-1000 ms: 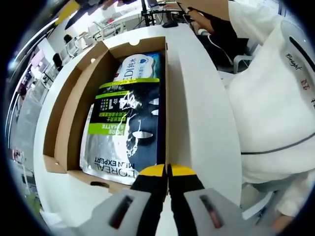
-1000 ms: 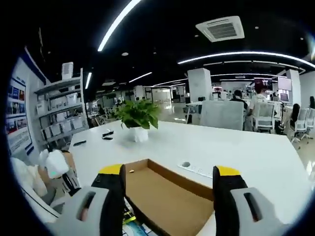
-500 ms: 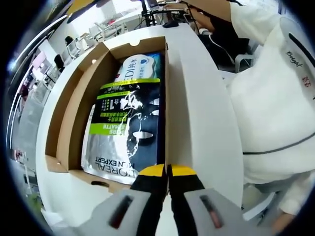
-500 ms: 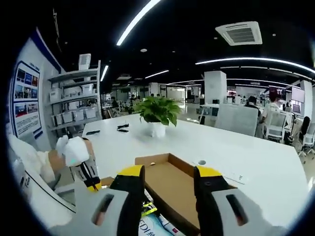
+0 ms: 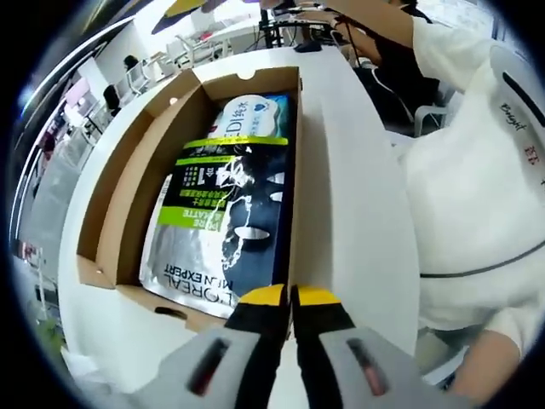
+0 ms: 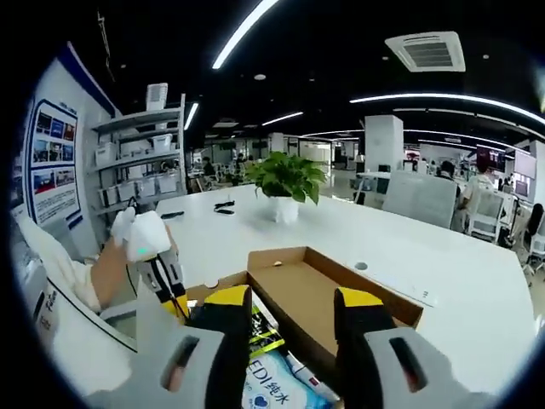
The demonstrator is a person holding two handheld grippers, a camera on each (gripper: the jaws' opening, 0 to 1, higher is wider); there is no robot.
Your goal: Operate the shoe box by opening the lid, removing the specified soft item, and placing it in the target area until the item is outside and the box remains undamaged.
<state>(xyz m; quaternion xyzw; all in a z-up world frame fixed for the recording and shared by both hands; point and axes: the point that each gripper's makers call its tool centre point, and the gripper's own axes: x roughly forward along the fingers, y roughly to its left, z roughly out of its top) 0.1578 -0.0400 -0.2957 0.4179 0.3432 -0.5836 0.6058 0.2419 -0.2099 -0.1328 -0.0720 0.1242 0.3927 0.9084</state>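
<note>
Shoe box point(image 5: 136, 179) lies open, pouch point(image 5: 226, 213) inside; left gripper point(image 5: 289, 296) pressed together on its wall, right gripper point(image 6: 292, 300) spread (a hard tug could tear cardboard).

The left gripper point(image 5: 290, 298), with yellow-tipped black jaws pressed together, sits at the near edge of the open brown cardboard shoe box point(image 5: 119, 213) holding a glossy dark-and-silver soft pouch point(image 5: 221, 213) on the white table point(image 5: 353, 196).
</note>
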